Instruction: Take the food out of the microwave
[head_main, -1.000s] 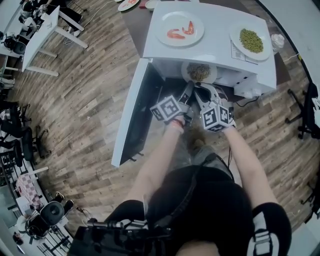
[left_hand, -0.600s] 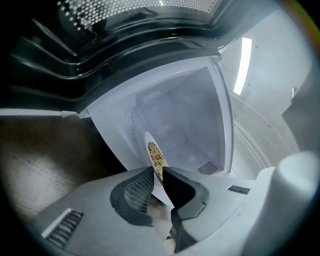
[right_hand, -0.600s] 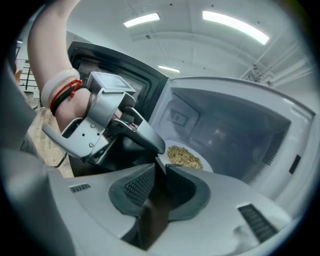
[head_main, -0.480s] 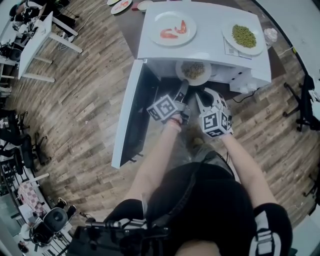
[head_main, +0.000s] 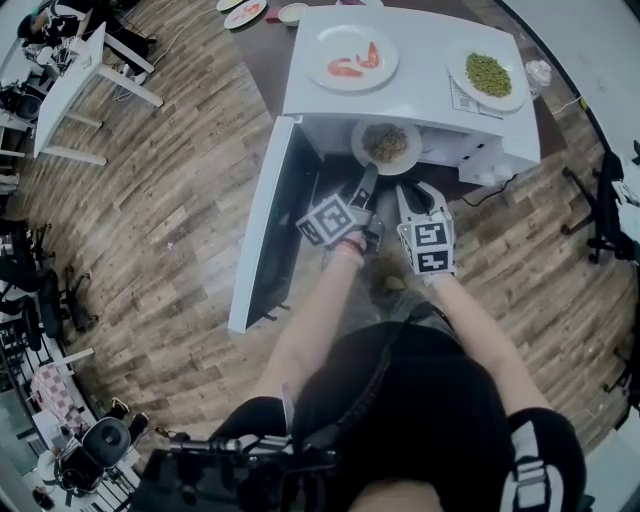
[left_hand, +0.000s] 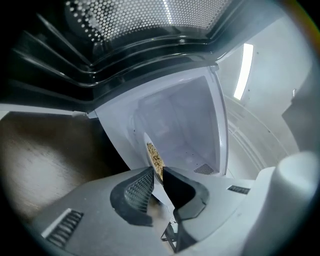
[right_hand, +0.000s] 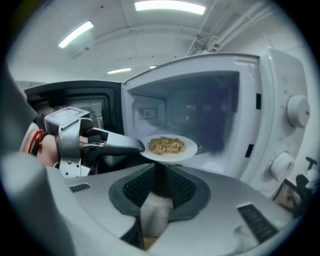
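My left tongs (left_hand: 157, 172) pinch the food plate (head_main: 362, 152) by its rim at the microwave (head_main: 425, 92) mouth, right tongs (right_hand: 161, 176) slightly parted and empty; next I'd draw it out level.

The plate (right_hand: 191, 148) looks smooth, the microwave (head_main: 425, 60) glossy (door screen (left_hand: 140, 20) perforated metal), the floor (head_main: 170, 200) matt wood planks.

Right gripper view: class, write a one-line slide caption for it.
The left gripper holds a plate of food by its rim before the open microwave; the right gripper is empty.
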